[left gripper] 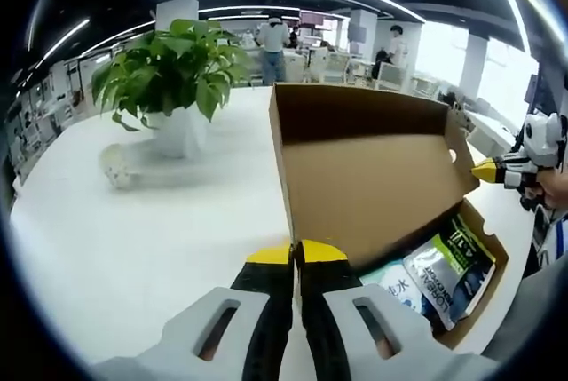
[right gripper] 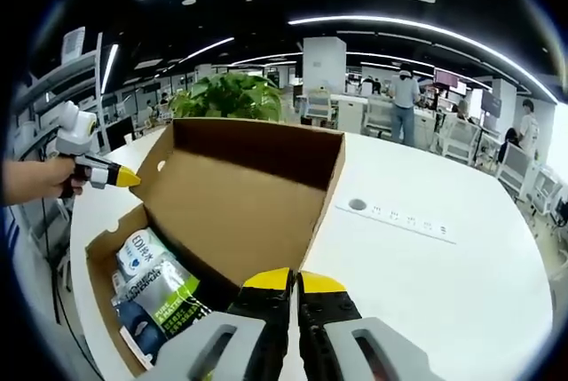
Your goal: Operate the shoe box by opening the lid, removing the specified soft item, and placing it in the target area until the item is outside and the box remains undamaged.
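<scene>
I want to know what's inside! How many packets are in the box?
3 that I can see in the box: a blue-and-white packet at the back, a green-and-grey packet in the middle, and a dark blue packet nearest. More may hide underneath.

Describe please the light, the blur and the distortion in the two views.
Left gripper view: ceiling light strips bend into arcs from fisheye distortion; bright windows at right wash out; the green potted plant casts a soft shadow on the white table; the small pale object beside it looks blurred. Right gripper view: even light, the open brown cardboard shoe box sharp, its inside lid shaded; the straight table edges curve.
</scene>
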A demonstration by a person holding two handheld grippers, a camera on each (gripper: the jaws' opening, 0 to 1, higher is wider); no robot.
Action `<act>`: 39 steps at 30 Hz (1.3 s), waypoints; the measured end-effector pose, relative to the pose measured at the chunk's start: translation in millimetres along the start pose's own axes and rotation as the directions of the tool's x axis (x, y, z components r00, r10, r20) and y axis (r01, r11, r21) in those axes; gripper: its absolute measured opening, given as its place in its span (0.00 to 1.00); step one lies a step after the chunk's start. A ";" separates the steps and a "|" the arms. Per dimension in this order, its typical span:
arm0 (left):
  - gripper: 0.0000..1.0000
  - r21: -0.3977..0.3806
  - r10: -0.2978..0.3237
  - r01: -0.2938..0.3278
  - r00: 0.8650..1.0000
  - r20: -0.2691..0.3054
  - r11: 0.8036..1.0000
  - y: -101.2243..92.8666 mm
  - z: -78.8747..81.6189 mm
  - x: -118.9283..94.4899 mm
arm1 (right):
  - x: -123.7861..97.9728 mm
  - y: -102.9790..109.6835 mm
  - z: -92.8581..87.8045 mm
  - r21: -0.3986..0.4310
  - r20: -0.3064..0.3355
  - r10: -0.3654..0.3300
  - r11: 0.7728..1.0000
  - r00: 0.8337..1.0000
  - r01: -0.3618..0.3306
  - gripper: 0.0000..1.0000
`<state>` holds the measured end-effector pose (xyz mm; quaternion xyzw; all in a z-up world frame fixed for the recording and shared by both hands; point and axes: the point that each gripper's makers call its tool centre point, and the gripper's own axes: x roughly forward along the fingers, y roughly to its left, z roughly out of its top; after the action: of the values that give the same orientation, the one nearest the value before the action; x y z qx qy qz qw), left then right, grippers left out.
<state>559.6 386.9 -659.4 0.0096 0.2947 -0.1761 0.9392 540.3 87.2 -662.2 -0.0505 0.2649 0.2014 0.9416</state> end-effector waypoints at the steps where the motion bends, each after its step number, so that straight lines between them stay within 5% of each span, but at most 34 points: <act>1: 0.00 -0.001 0.000 0.000 1.000 -0.001 1.000 0.3 0.2 0.7 | 1.3 -0.7 0.1 0.000 -0.001 0.000 1.000 1.000 0.000 0.00; 39: 0.00 -0.059 0.007 -0.008 1.000 -0.015 0.998 7.2 1.0 23.6 | 27.0 -12.3 -6.1 0.020 -0.033 -0.006 1.000 0.999 0.007 0.00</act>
<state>580.6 385.9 -672.4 -0.0157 0.3067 -0.1637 0.9375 563.4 84.2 -681.6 -0.0451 0.2821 0.1950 0.9383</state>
